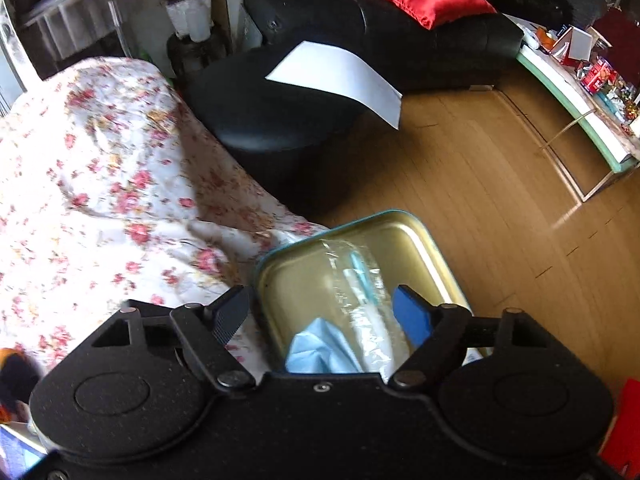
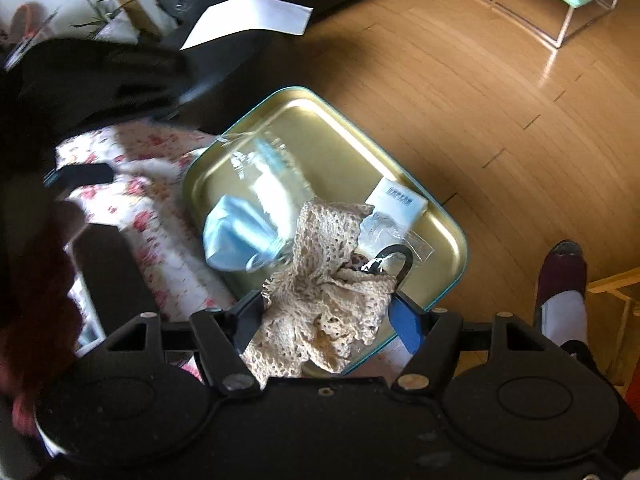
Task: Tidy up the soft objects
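Left gripper (image 1: 320,312) stands apart over the tin tray (image 2: 440,216), gripping nothing, while right gripper (image 2: 326,316) is clamped on the crochet cloth (image 2: 324,280) beside the blue mask (image 2: 236,236).

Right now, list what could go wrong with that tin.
1. The gold tin tray sits half on the floral cover and juts toward the wooden floor; a push could tip it.
2. The crochet cloth between the right gripper fingers spills over the rim, and may drag the blue mask or plastic packet.
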